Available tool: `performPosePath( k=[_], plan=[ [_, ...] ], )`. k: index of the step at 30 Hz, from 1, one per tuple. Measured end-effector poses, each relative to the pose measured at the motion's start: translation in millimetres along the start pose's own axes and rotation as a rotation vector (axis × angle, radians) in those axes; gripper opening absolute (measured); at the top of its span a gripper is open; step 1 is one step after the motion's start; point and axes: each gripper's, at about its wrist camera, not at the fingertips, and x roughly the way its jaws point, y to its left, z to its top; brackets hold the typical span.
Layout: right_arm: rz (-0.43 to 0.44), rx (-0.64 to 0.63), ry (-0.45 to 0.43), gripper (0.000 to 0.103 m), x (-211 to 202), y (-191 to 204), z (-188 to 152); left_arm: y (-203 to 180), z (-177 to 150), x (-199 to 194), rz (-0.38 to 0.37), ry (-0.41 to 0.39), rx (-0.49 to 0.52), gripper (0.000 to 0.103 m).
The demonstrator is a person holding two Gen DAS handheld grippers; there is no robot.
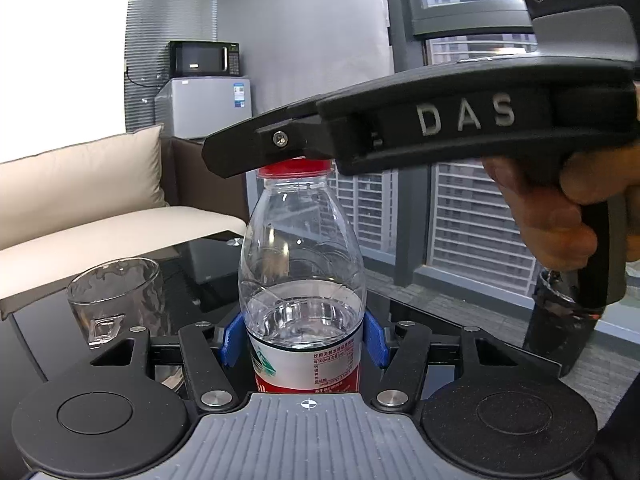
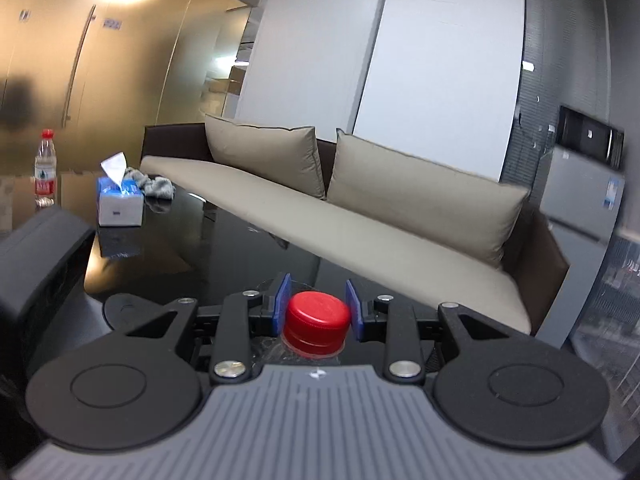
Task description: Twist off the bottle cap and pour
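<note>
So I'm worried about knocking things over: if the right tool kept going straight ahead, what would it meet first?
Past the red cap it grips, the way looks free over the dark table; first would probably be the sofa, though depth is unclear.

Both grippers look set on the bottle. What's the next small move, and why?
Probably twist the right gripper to start loosening the cap, with the left gripper holding firm. The right pads sit against the cap's sides, the left pads clamp the bottle at its label, and the cap is still seated on the neck. The glass waits empty beside it.
</note>
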Motion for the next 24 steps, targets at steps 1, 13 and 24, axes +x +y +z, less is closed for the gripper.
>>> performPosePath(
  k=[1, 13, 24],
  plan=[
    [-0.027, 0.014, -0.003, 0.032, 0, 1, 0, 0, 0, 0, 0.004, -0.001, 0.004, 0.055],
    [-0.304, 0.159, -0.051, 0.032, 5, 33, -3, 0, 2, 6, 0.011, 0.001, 0.026, 0.055],
    [-0.235, 0.052, -0.055, 0.032, 1, 27, -11, -2, 0, 3, 0.005, -0.002, 0.03, 0.055]
  ],
)
